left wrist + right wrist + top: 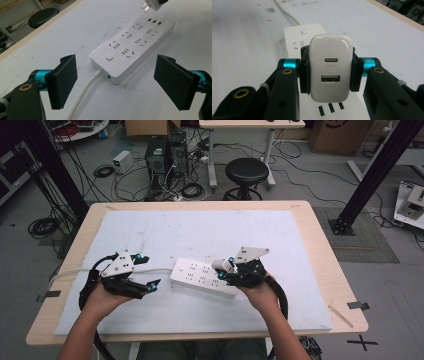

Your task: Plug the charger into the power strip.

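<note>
The right hand-held gripper (pixel 329 71) is clamped on a white charger (pixel 330 67), its pads pressing both sides. The charger's rear face carries an oval port marked "USB-C" above a rectangular port marked "USB-A"; its prongs (pixel 145 7) hang just above the far end of a white power strip (pixel 133 45) lying on the counter (pixel 320 250). The left hand-held gripper (pixel 115 82) stands wide open and holds nothing, near the strip's button end, where the white cord (pixel 83 96) leaves it.
</note>
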`<move>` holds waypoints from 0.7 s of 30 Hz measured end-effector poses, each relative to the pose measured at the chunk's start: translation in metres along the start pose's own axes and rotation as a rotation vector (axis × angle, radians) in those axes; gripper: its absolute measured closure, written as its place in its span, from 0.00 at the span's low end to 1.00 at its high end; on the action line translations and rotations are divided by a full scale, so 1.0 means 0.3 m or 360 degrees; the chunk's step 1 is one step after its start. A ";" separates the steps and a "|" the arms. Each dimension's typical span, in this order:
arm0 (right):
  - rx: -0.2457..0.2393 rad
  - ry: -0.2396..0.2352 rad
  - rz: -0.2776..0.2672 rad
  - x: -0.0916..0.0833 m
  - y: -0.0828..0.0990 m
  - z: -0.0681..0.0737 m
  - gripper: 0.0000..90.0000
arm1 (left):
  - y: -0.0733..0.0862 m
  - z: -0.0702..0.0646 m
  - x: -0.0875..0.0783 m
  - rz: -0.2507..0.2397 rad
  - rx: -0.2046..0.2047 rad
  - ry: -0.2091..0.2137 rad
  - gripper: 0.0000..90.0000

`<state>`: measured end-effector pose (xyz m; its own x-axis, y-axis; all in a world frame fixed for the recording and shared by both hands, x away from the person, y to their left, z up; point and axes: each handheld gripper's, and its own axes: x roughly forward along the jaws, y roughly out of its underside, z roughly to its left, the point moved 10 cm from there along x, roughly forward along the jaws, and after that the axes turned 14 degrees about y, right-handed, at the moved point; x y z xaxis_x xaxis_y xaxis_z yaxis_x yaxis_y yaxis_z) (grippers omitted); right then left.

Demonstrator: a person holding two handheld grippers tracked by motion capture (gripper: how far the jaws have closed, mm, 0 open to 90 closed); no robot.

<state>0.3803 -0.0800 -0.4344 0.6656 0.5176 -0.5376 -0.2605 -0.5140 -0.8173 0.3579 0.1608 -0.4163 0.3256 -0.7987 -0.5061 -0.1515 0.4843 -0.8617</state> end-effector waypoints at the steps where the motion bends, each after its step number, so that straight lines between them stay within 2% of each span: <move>1: -0.0014 0.0008 0.0010 -0.001 0.001 -0.002 0.70 | 0.002 0.000 0.000 -0.0008 -0.0006 0.0000 0.21; 6: -0.0132 0.0013 0.0056 -0.003 0.000 -0.001 0.70 | 0.009 0.002 -0.001 -0.0011 -0.0013 0.0000 0.21; 8: -0.0202 0.0015 0.0085 -0.002 -0.001 -0.003 0.70 | 0.010 0.001 -0.002 -0.0010 -0.0010 0.0003 0.21; 14: -0.0341 -0.0051 0.0201 0.010 -0.010 -0.001 0.70 | 0.018 -0.005 -0.002 -0.0016 -0.0019 0.0004 0.21; 17: -0.0425 -0.0084 0.0288 0.021 -0.021 -0.009 0.70 | 0.026 -0.006 -0.009 0.0004 -0.0011 -0.0001 0.21; 21: -0.0472 -0.0139 0.0368 0.031 -0.044 -0.025 0.70 | 0.030 -0.006 -0.021 0.0009 -0.0011 -0.0009 0.21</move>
<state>0.3953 -0.0736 -0.4271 0.5473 0.4146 -0.7270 -0.1745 -0.7930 -0.5836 0.3529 0.1695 -0.4210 0.3301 -0.7938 -0.5108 -0.1600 0.4863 -0.8590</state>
